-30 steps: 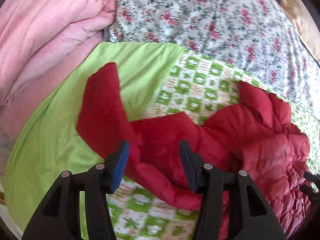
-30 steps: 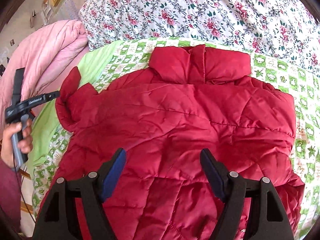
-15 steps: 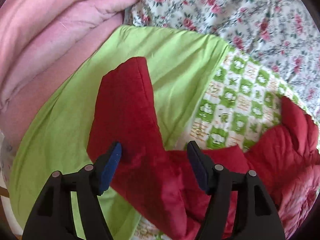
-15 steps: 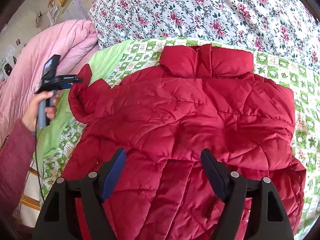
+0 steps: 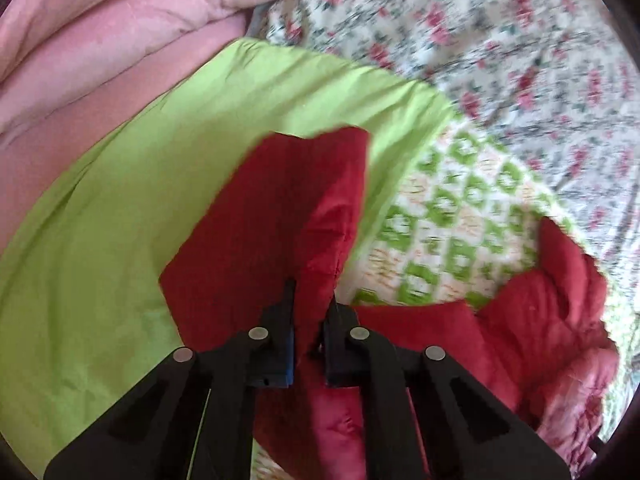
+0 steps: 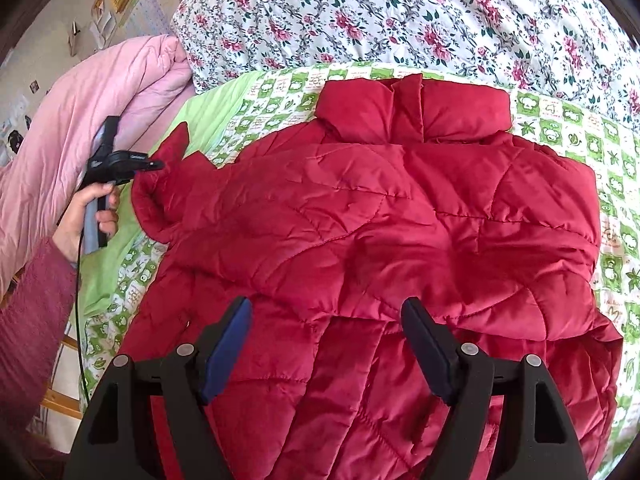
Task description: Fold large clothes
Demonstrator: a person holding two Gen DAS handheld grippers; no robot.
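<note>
One bed surface bears four textiles and two grippers. Largest is one floral quilt [image 6: 420, 12], white with red roses and dark leaves, lying farthest beyond both sets of jaws. One pink comforter [image 6: 100, 104], thick, soft and bundled in rounded folds, lies beyond and to the left of the jaws. One green sheet [image 5: 120, 208], smooth plain lime on its turned-back part and printed with green-and-white squares elsewhere, spreads under the garment. One red quilted jacket [image 6: 380, 220], puffy, stitched in diagonal panels with a sheen, lies flat directly ahead of and beneath the right gripper's jaws; its stand-up collar [image 6: 412, 108] points away from the jaws toward the floral quilt, so its long axis runs from the jaws outward, hem nearest. One sleeve [image 5: 280, 208], a flattened tapering strip, extends ahead of the left jaws, its cuff end pointing away over the plain green. The left gripper [image 5: 310, 312], held by a hand [image 6: 86, 212] in a dark pink knitted sleeve, has just been closing and now stands clamped on the sleeve, red fabric pinched between its blue pads. The right gripper [image 6: 326, 344] stands with jaws wide apart above the jacket's lower back, nothing pressed between its fingers [image 6: 226, 348].
</note>
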